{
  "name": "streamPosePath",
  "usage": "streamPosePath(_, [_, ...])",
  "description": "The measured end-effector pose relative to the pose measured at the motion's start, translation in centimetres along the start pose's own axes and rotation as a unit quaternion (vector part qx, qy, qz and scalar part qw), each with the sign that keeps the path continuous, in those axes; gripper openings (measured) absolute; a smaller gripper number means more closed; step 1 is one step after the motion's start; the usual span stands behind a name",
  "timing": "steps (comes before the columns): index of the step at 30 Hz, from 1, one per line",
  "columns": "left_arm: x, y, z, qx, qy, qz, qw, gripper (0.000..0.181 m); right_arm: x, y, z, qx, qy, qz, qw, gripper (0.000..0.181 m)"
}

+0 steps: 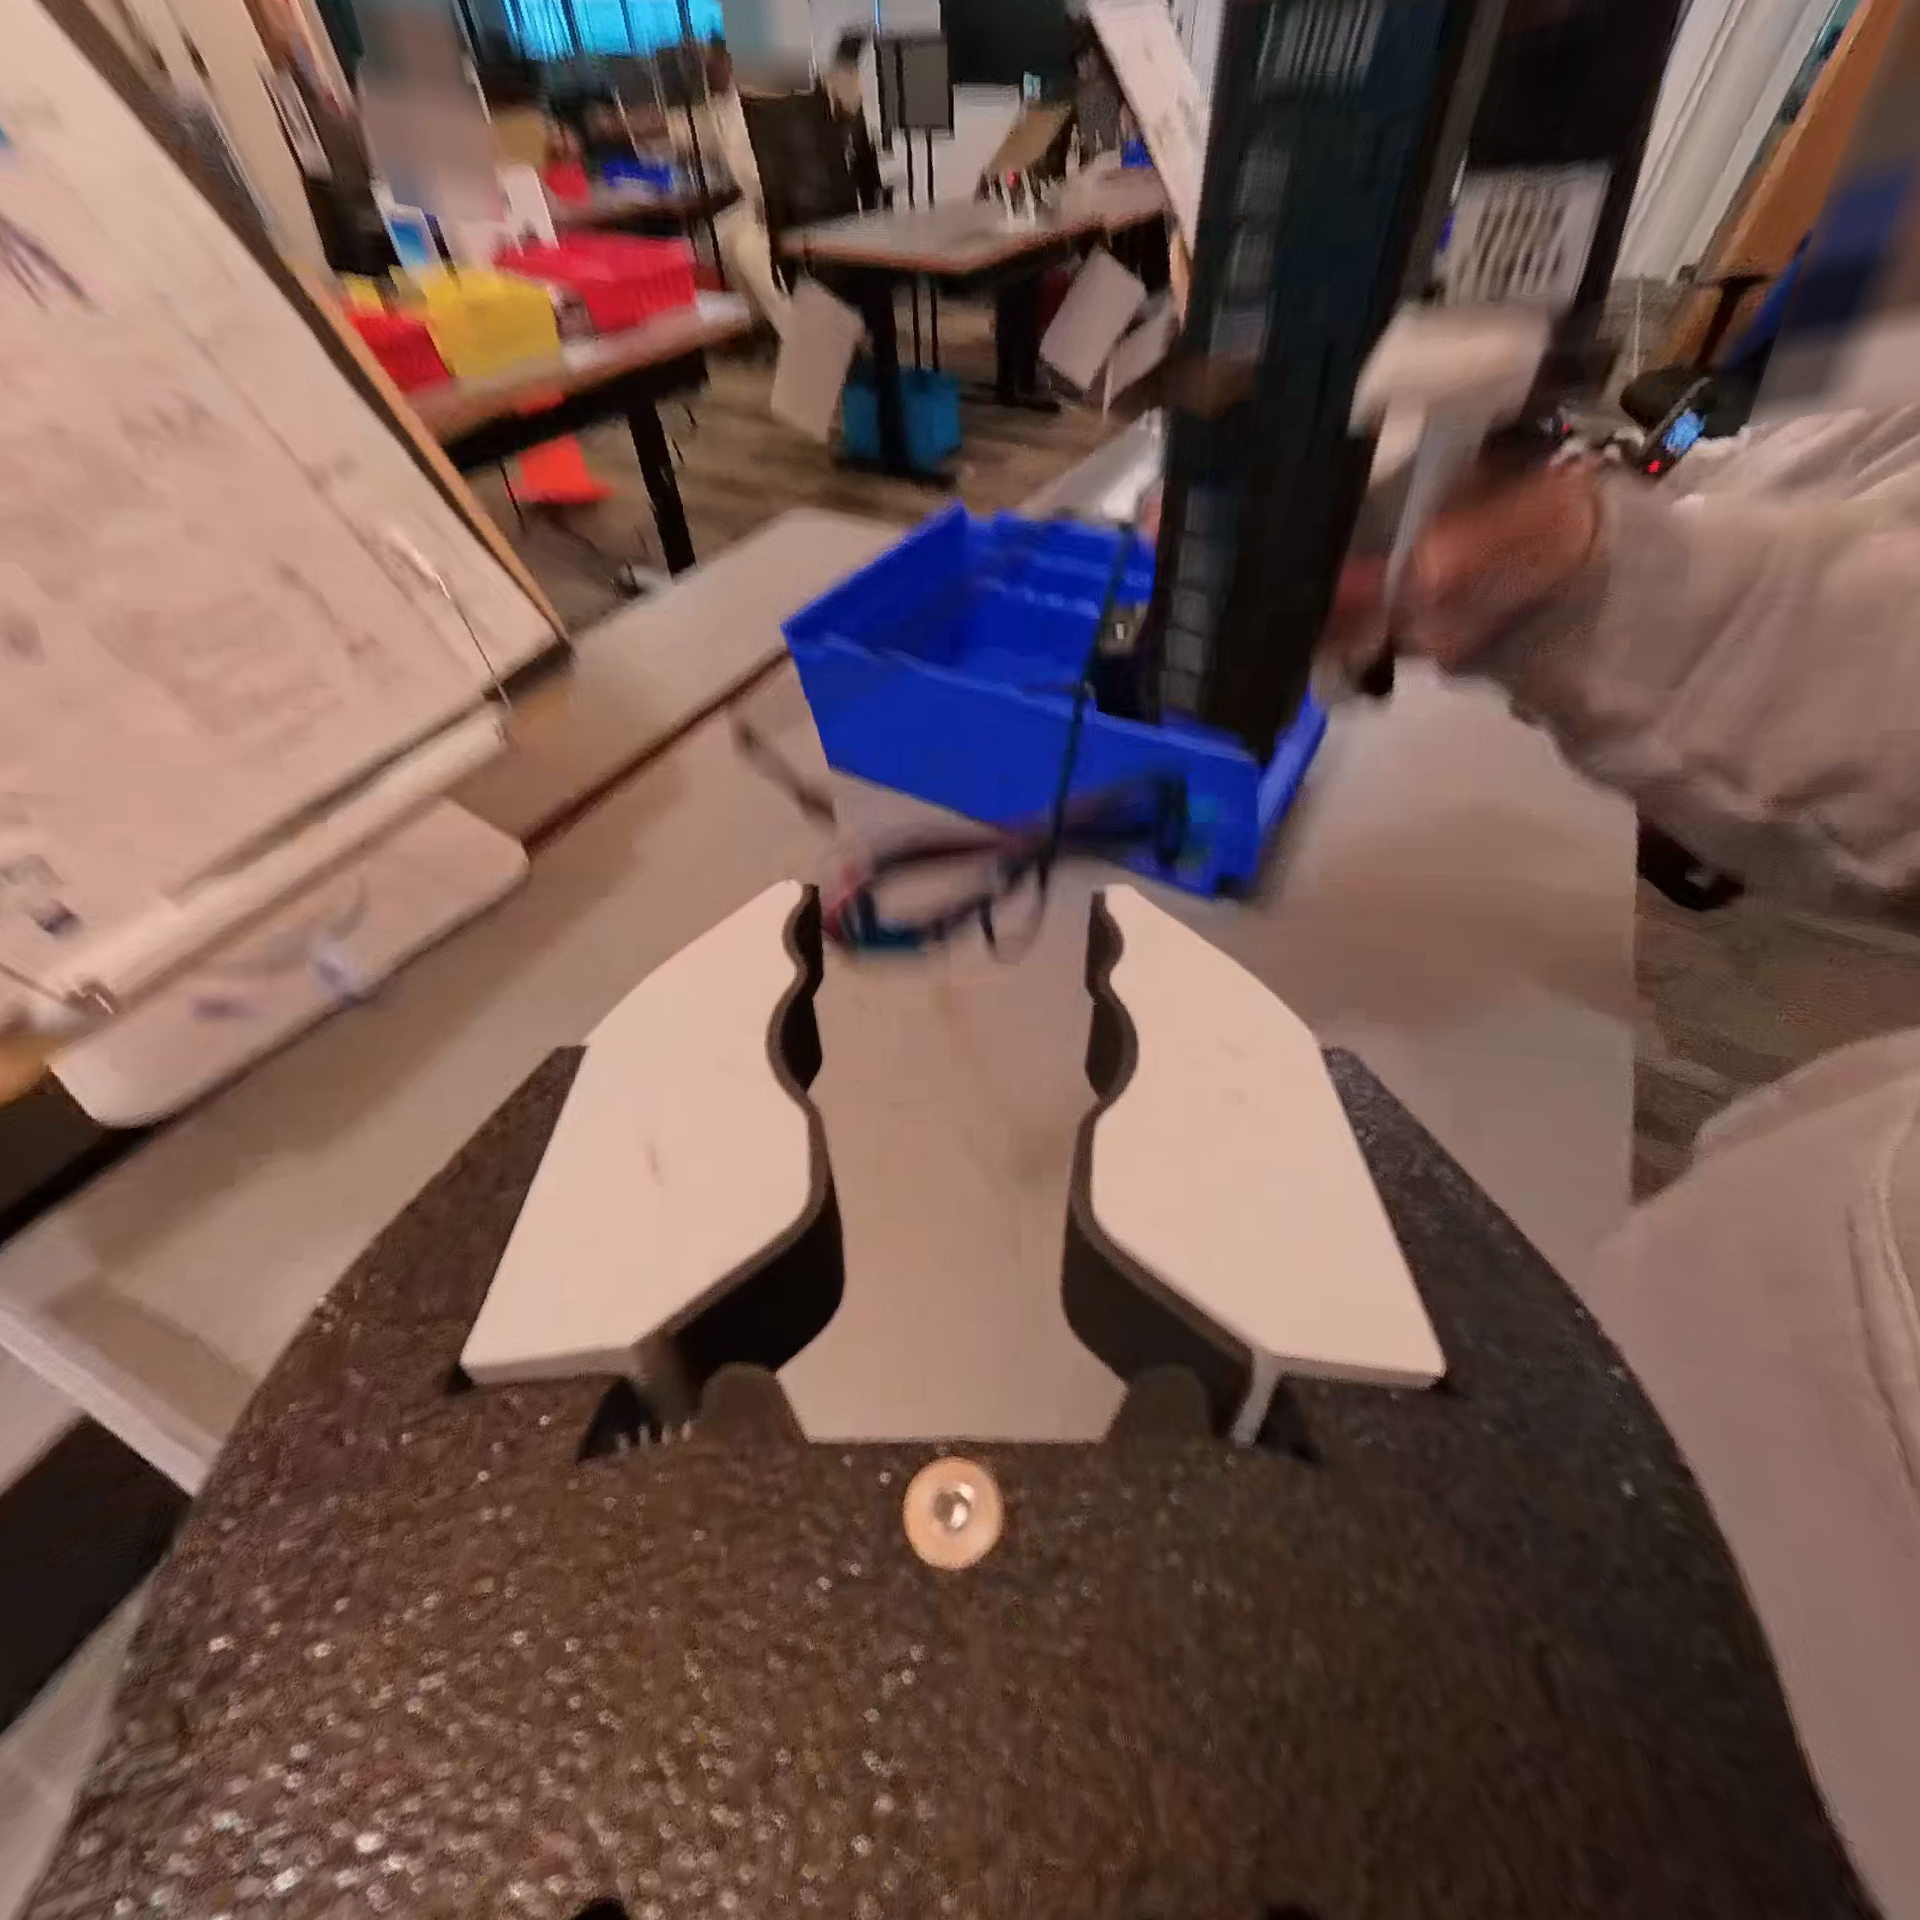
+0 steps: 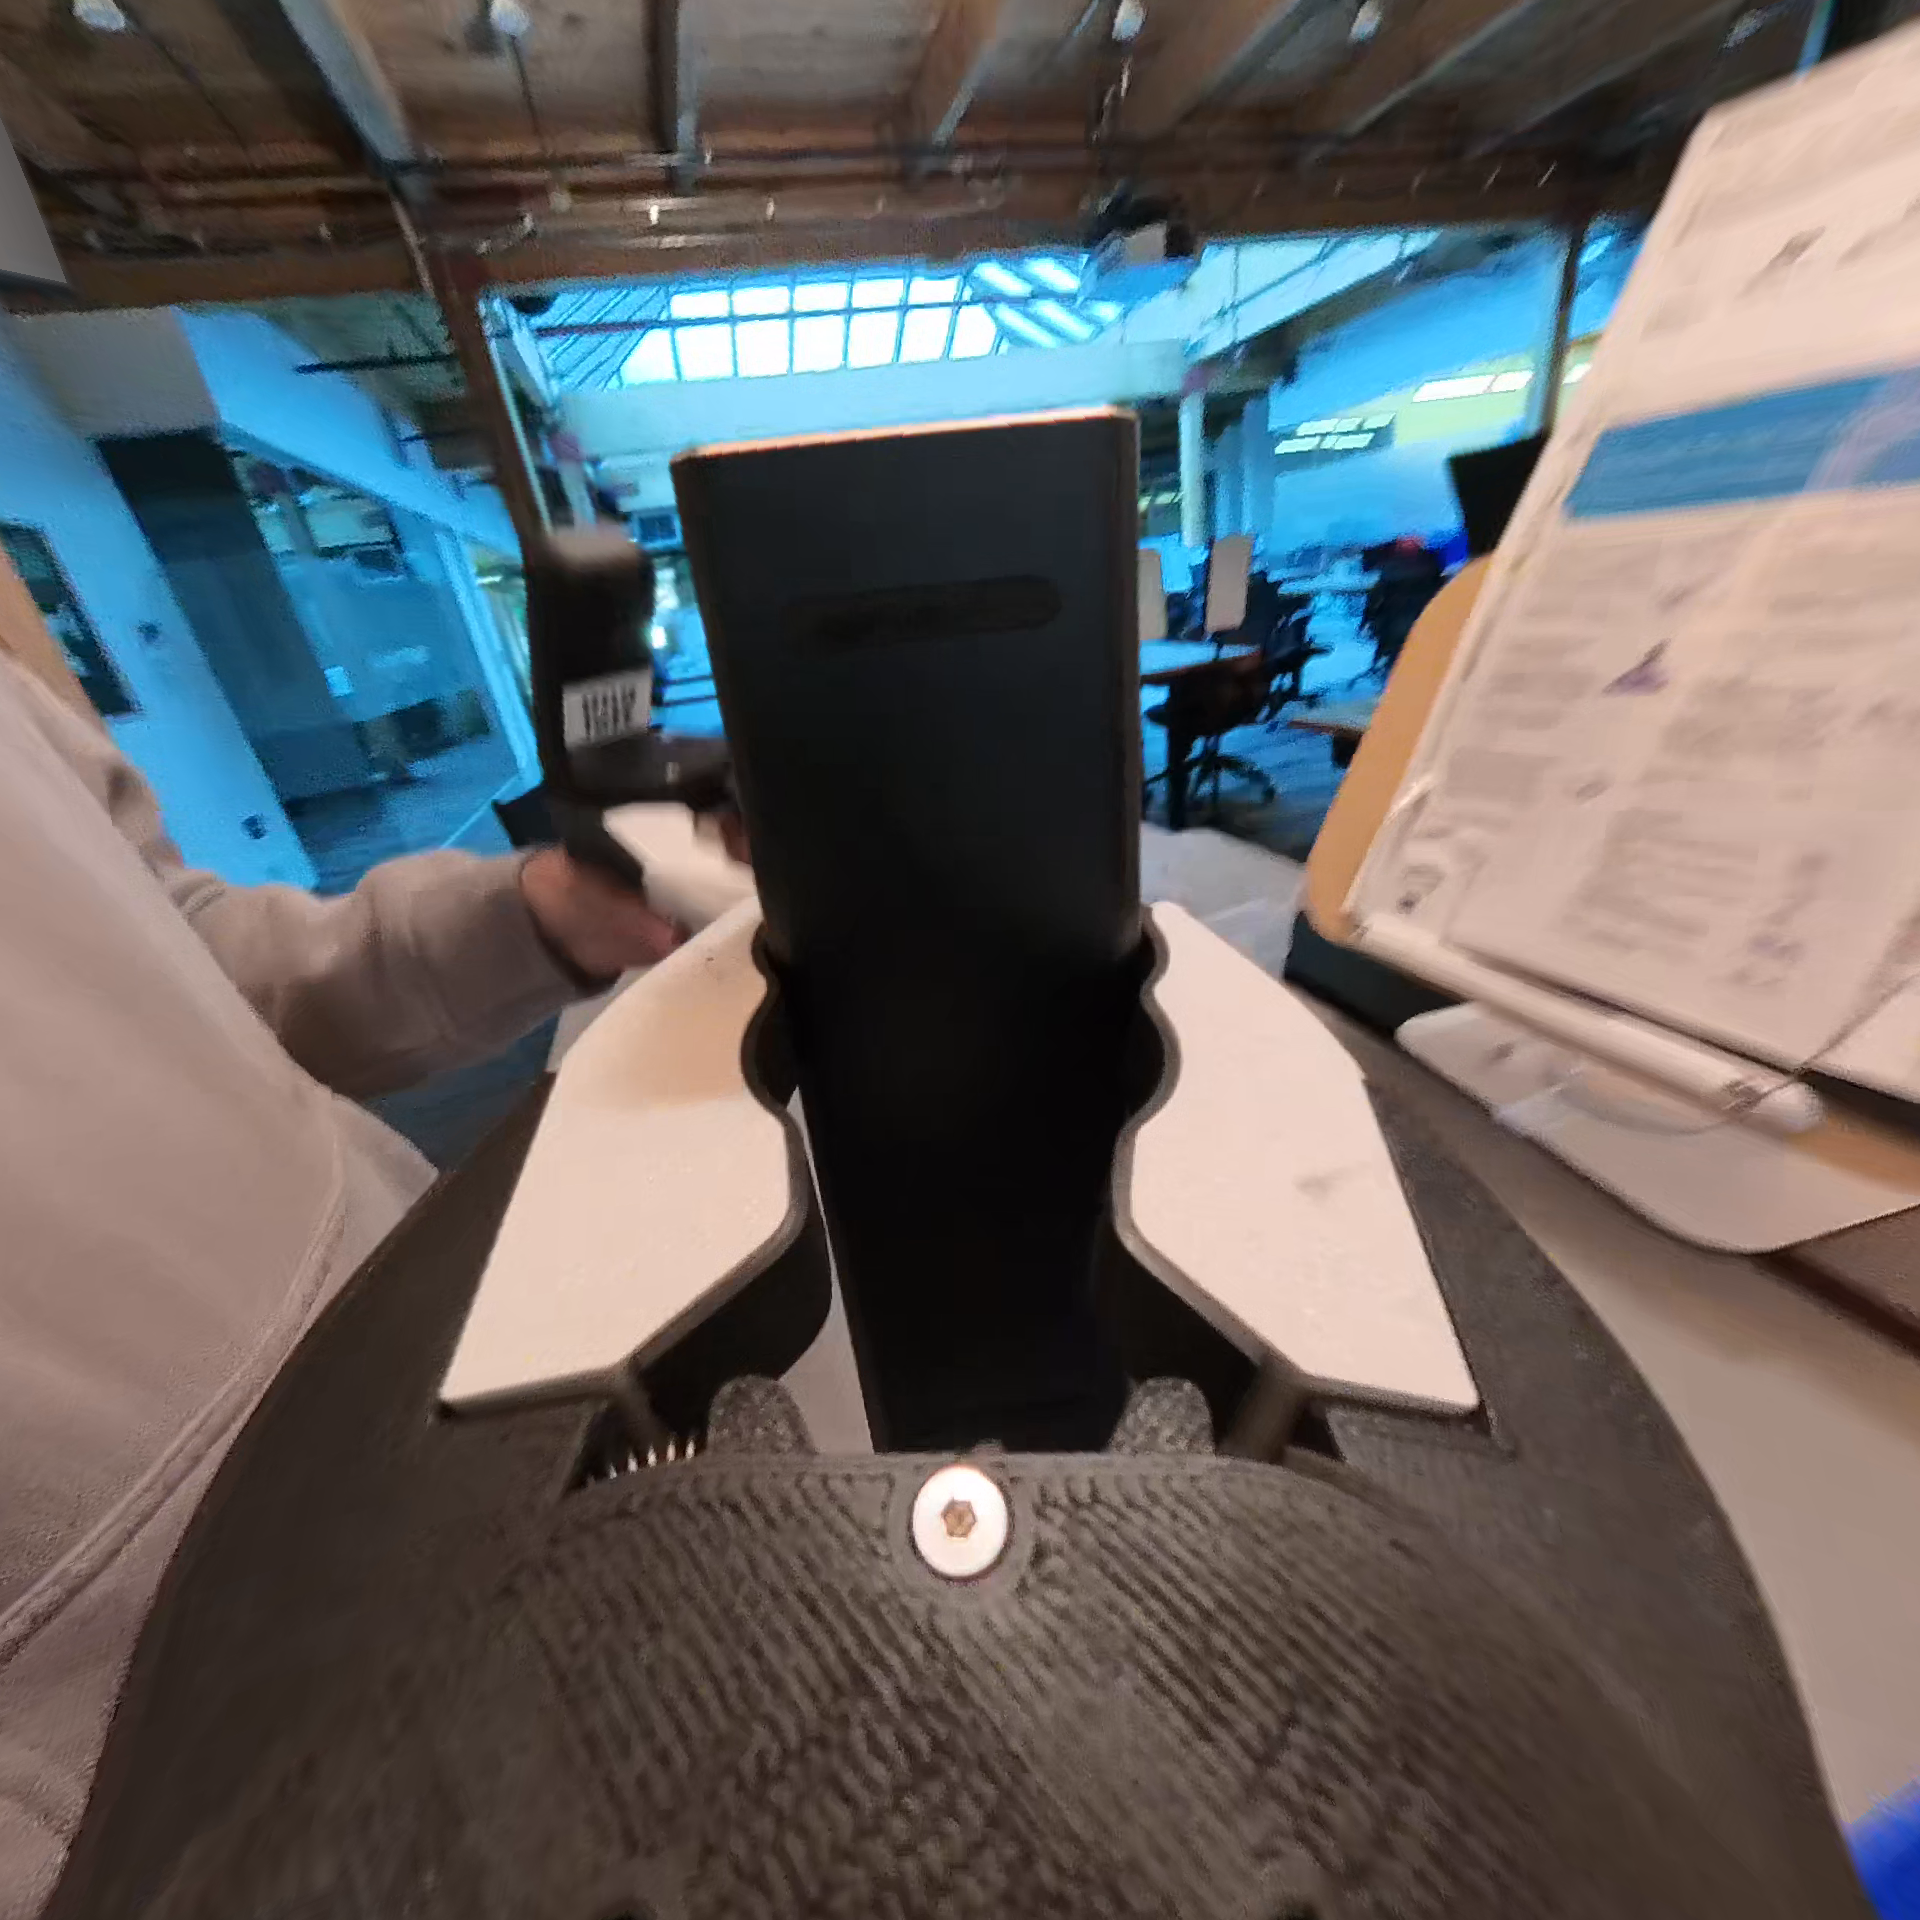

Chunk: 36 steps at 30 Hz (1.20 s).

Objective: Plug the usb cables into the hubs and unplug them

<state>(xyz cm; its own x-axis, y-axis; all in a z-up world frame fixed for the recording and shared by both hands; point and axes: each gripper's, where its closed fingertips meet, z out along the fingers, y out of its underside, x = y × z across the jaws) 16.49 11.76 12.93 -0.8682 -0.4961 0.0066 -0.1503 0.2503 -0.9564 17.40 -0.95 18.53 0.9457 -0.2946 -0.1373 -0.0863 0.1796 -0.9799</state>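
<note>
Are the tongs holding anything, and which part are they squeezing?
The right tongs hold a tall black hub, squeezing its two side edges near the lower end. The left tongs are open and hold nothing.

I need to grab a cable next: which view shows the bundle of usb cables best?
The left wrist view: the usb cables lie blurred on the table beyond the open left gripper, before the blue bin. The right wrist view shows none; its gripper holds the black hub.
</note>
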Motion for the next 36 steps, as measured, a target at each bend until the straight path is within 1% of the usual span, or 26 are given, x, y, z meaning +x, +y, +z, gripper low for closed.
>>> streamPosePath(1, [0.2, 1.3, 0.1, -0.021, 0.007, -0.011, 1.0, 0.051, 0.7, -1.7, -0.7, 0.011, 0.01, -0.011, 1.0, 0.063])
streamPosePath(3, [0.9, 3.6, 0.3, -0.052, 0.018, -0.016, 0.998, 0.054, 2.8, -5.1, -2.4, 0.03, 0.054, -0.037, 0.997, 0.063])
streamPosePath(4, [1.3, 4.4, 0.4, -0.064, 0.021, -0.013, 0.998, 0.054, 3.8, -6.5, -3.3, 0.031, 0.072, -0.051, 0.996, 0.063])
streamPosePath(6, [1.9, 5.7, 0.6, -0.081, 0.025, -0.011, 0.996, 0.054, 6.3, -8.7, -5.5, 0.022, 0.134, -0.073, 0.988, 0.063])
streamPosePath(7, [2.2, 6.0, 0.8, -0.084, 0.03, -0.014, 0.996, 0.054, 7.3, -9.3, -6.5, 0.008, 0.153, -0.081, 0.985, 0.066])
streamPosePath(10, [2.8, 6.7, 1.2, -0.084, 0.04, -0.036, 0.995, 0.054, 10.6, -9.8, -9.7, -0.039, 0.222, -0.096, 0.97, 0.063])
streamPosePath(13, [3.1, 7.1, 1.6, -0.086, 0.05, -0.054, 0.994, 0.054, 13.4, -8.2, -12.4, -0.081, 0.26, -0.081, 0.959, 0.063])
streamPosePath(14, [3.2, 7.3, 1.7, -0.086, 0.054, -0.057, 0.993, 0.053, 14.1, -7.4, -13.0, -0.09, 0.261, -0.08, 0.958, 0.062])
streamPosePath(16, [3.4, 7.4, 1.9, -0.085, 0.062, -0.063, 0.992, 0.053, 16.1, -5.7, -14.3, -0.108, 0.286, -0.074, 0.949, 0.063])
streamPosePath(19, [3.6, 7.7, 2.2, -0.094, 0.071, -0.067, 0.991, 0.053, 16.9, -2.2, -14.8, -0.168, 0.253, -0.069, 0.95, 0.063])
streamPosePath(21, [3.7, 8.1, 2.3, -0.106, 0.074, -0.064, 0.99, 0.053, 16.8, 0.4, -14.9, -0.218, 0.218, -0.036, 0.951, 0.063])
streamPosePath(25, [4.0, 8.7, 2.4, -0.12, 0.079, -0.061, 0.988, 0.053, 18.1, 4.8, -16.2, -0.305, 0.241, 0.009, 0.921, 0.062])
streamPosePath(28, [4.3, 9.1, 2.5, -0.126, 0.085, -0.061, 0.987, 0.052, 19.6, 7.4, -17.6, -0.336, 0.286, 0.057, 0.896, 0.063])
streamPosePath(30, [4.5, 9.3, 2.5, -0.132, 0.088, -0.06, 0.986, 0.051, 20.1, 9.3, -18.4, -0.352, 0.307, 0.081, 0.88, 0.063])
streamPosePath(32, [4.7, 9.5, 2.7, -0.136, 0.092, -0.056, 0.985, 0.051, 20.3, 11.5, -19.5, -0.386, 0.319, 0.101, 0.86, 0.063])
streamPosePath(34, [4.9, 9.5, 2.9, -0.139, 0.096, -0.054, 0.984, 0.051, 20.6, 11.9, -19.9, -0.366, 0.342, 0.108, 0.858, 0.063])
streamPosePath(36, [5.3, 9.4, 3.2, -0.141, 0.104, -0.051, 0.983, 0.051, 20.2, 11.1, -19.9, -0.331, 0.344, 0.121, 0.871, 0.063])
